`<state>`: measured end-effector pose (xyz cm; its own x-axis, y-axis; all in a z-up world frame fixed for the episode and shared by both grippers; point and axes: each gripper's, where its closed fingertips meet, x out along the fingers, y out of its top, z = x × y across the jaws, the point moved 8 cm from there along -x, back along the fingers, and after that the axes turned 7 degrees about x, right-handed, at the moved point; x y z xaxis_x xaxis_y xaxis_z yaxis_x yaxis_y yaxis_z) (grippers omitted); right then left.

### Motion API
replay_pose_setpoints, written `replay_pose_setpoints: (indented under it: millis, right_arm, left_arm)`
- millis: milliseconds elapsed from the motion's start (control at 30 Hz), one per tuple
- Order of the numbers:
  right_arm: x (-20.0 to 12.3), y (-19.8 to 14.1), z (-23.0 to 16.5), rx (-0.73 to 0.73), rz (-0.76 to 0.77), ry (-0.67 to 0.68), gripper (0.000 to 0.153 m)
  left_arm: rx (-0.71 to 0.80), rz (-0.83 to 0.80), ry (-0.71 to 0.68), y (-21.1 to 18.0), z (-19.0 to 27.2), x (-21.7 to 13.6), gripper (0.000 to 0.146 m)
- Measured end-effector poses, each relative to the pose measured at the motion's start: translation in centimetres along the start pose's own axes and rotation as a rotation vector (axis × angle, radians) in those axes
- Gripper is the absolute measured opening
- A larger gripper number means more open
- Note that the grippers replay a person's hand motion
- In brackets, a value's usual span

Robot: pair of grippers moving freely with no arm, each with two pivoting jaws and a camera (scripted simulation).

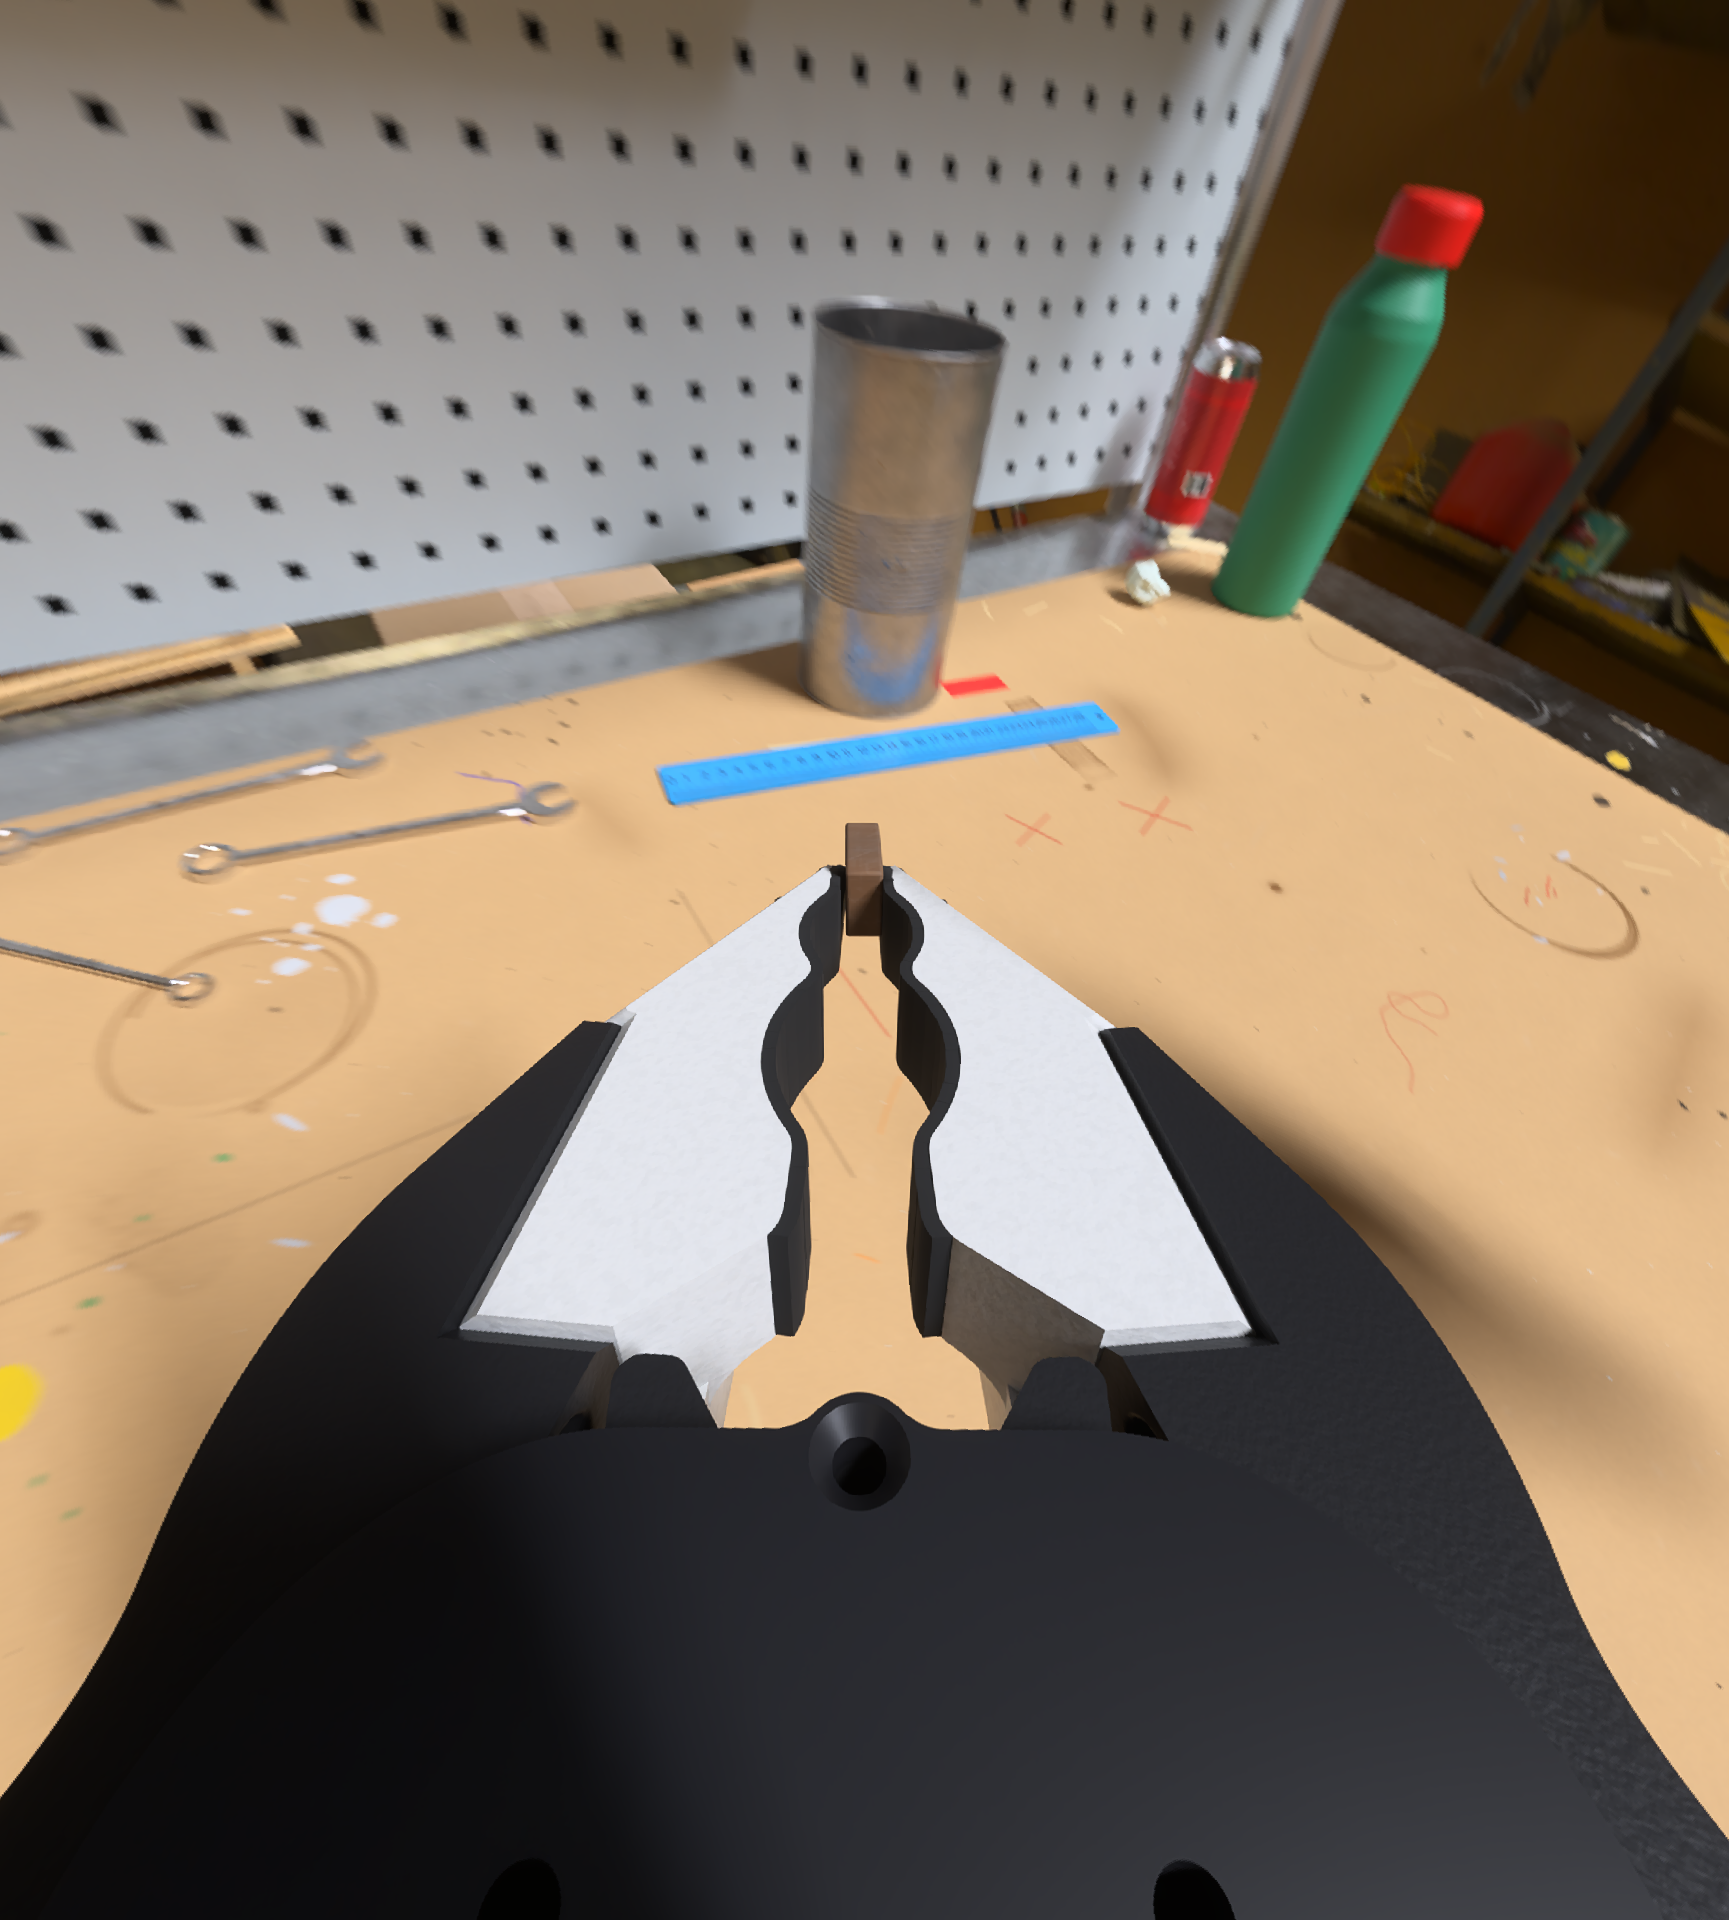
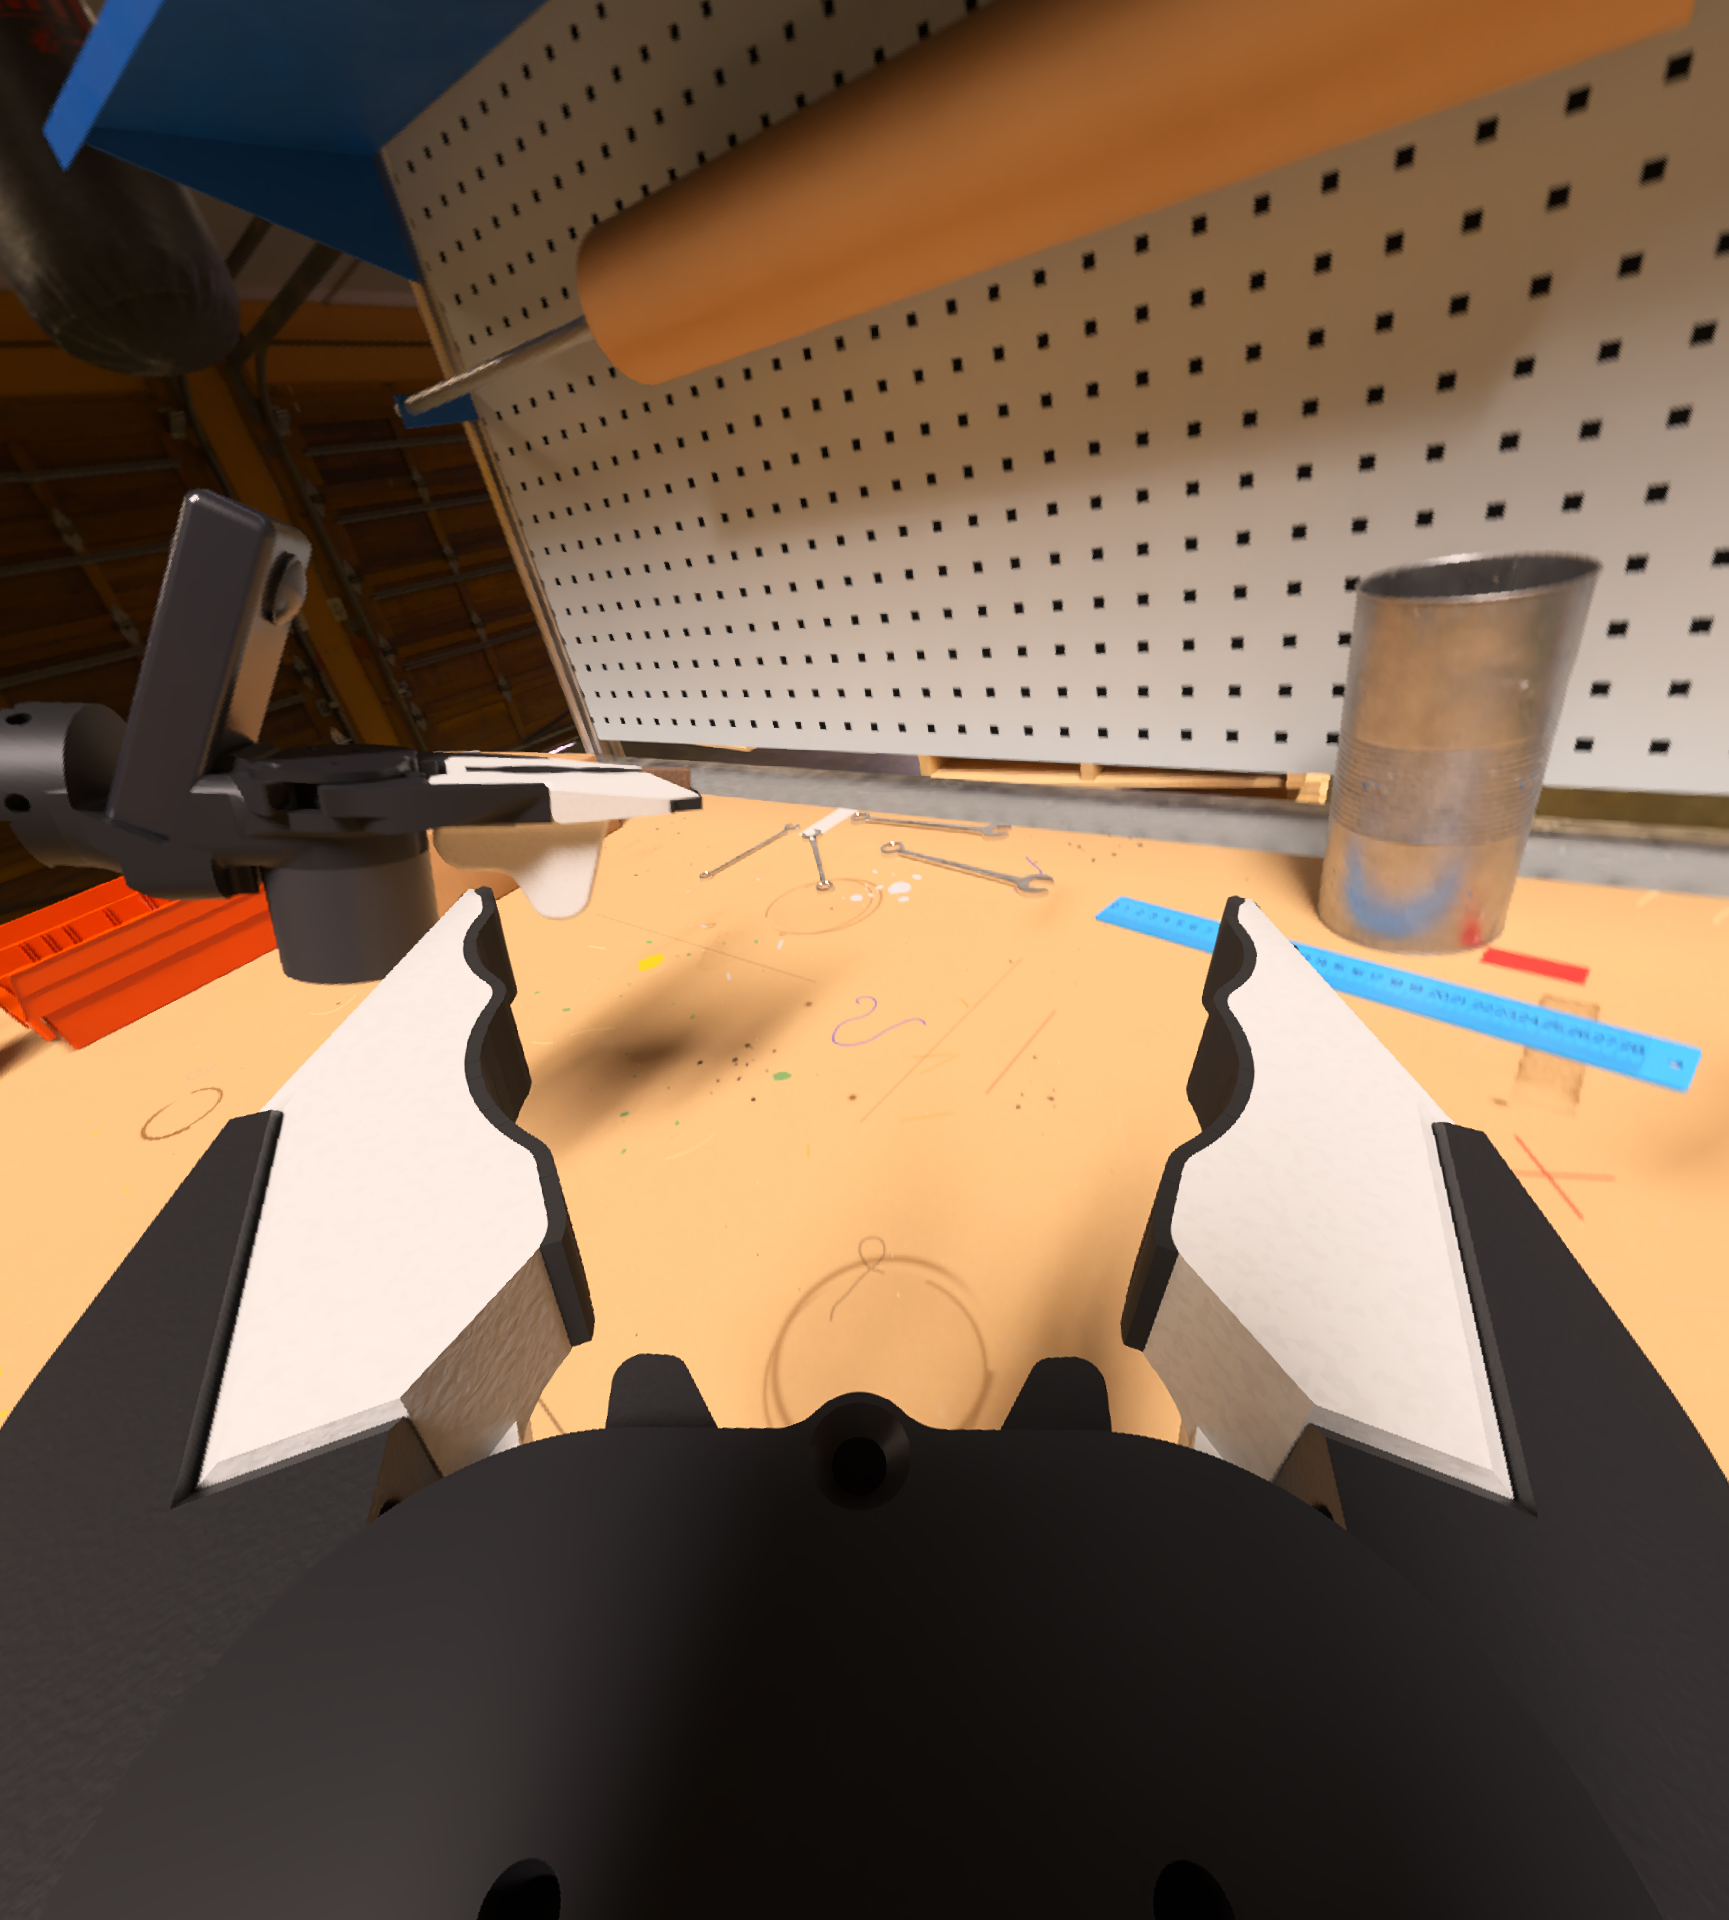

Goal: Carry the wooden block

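A small brown wooden block (image 1: 862, 878) stands upright, pinched between the tips of my left gripper (image 1: 862, 896), which is shut on it. In the right wrist view the left gripper (image 2: 668, 800) hovers level above the tan workbench (image 2: 839, 1143) at the left, with its shadow on the bench below. The block is hardly visible there. My right gripper (image 2: 860, 906) is open and empty, low over the bench, to the right of the left gripper.
A tall metal can (image 1: 891, 520) stands at the back by the white pegboard (image 1: 372, 312), with a blue ruler (image 1: 891, 750) in front of it. Wrenches (image 1: 372, 836) lie at the left. A green bottle (image 1: 1348, 416) and a red can (image 1: 1203, 436) stand at the back right. An orange bin (image 2: 112, 956) sits far left.
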<state>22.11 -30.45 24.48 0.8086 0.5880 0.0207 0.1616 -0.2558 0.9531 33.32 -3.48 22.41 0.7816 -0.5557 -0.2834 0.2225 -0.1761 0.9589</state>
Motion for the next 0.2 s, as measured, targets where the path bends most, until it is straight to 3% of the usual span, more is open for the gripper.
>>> replay_pose_setpoints:
  millis: [200]
  right_arm:
    - [-0.7,-2.5,2.3,0.057,-0.07,-0.099,0.13]
  left_arm:
    - [0.017,-0.1,-0.105,-2.7,5.3,4.3,0.005]
